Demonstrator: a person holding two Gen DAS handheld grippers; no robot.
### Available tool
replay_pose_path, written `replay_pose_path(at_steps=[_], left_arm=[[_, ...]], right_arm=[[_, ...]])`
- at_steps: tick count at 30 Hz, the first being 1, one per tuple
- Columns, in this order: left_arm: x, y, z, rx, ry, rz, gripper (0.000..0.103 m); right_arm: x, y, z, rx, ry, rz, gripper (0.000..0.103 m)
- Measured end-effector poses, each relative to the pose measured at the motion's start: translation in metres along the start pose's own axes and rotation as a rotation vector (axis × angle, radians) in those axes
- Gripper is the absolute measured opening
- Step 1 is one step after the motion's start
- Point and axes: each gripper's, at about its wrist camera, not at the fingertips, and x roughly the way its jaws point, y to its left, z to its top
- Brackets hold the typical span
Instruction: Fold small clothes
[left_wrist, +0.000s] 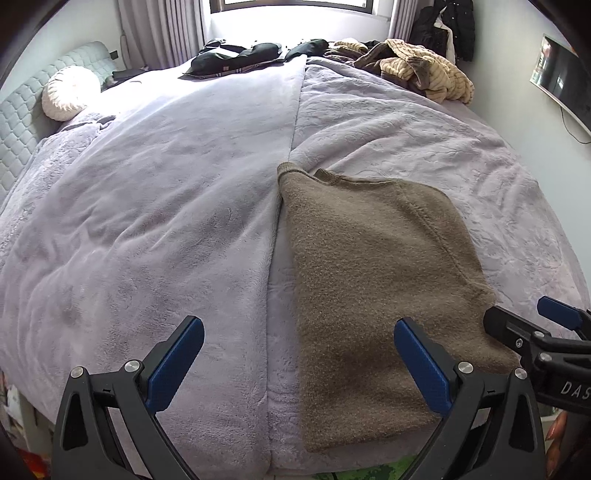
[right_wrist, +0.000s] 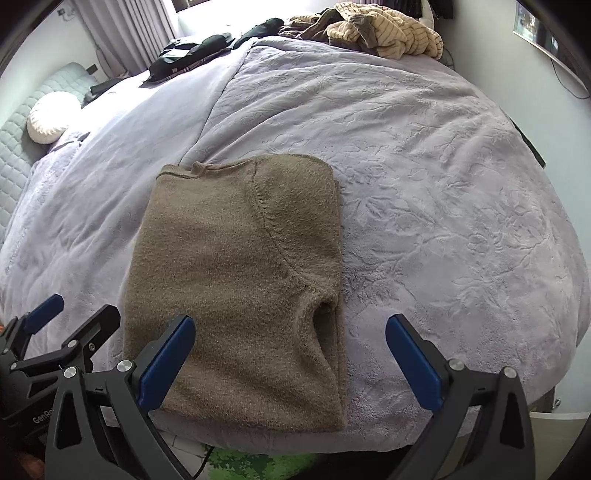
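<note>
Brown knit sweater (right_wrist: 240, 280), folded into a rectangle, lies near the front edge of the lilac bedspread (right_wrist: 424, 184). We judge the fold complete; to finish well, we lift both tongs clear without dragging the nap. Left gripper (left_wrist: 299, 363) and right gripper (right_wrist: 290, 360) hover above its near edge, jaws wide, holding nothing.

Bright window (left_wrist: 291, 5), grey curtains (left_wrist: 162, 33), lavender bed (left_wrist: 147, 192), quilted headboard (left_wrist: 22, 110), wall-mounted screen (left_wrist: 565, 81)

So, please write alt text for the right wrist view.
A folded brown sweater lies on a lilac blanket covering a bed. The open right gripper hovers above its near edge, holding nothing; more clothes are piled at the far side.
</note>
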Motion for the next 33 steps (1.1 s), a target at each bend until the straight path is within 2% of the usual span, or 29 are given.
replay_pose_path(at_steps=[33], left_arm=[[0.0027, 0.0019, -0.0017, -0.003, 0.015, 0.026, 0.103]], right_arm=[[-0.0001, 0.0046, -0.0013, 0.000, 0.000, -0.009, 0.103]])
